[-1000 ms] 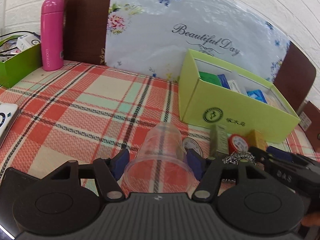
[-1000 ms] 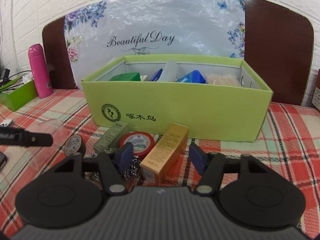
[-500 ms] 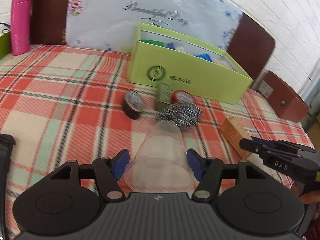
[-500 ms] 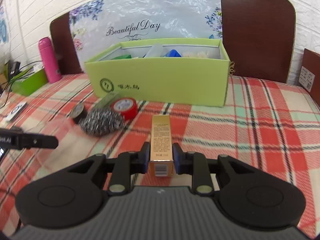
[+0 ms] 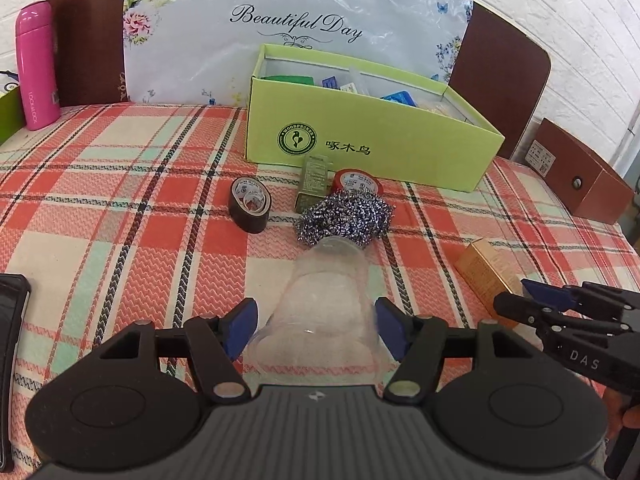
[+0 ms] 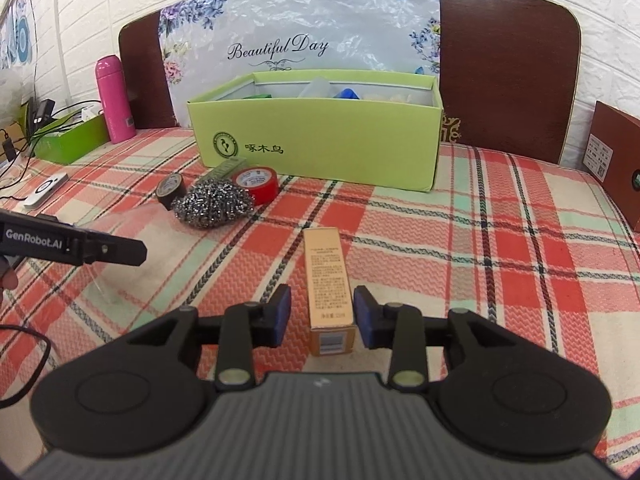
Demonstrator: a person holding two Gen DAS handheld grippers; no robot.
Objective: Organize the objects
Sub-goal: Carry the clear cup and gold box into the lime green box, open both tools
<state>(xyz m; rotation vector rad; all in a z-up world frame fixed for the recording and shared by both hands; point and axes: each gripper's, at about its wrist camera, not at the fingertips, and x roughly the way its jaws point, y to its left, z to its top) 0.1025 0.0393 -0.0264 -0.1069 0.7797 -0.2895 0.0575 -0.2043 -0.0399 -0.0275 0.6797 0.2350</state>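
L gripper [image 5: 316, 326] clamps a clear cup [image 5: 324, 292], base pointing at the scourer [image 5: 346, 218]. R gripper [image 6: 322, 316] jaws opening; gold carton [image 6: 328, 284] lies between, left pad clear of it. Green box [image 6: 320, 152] at back: green pkt, blue pkts, clear bits inside. Tapes just in front.

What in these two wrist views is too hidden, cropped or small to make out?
- Contents of the light green cardboard box: right wrist view, front wall hides all but their tops.
- Small print on the gold rectangular carton: right wrist view, too small.
- Black flat object: left wrist view, cut off by the left edge.
- Olive-green small carton: left wrist view, near end hidden behind the steel wool scourer.
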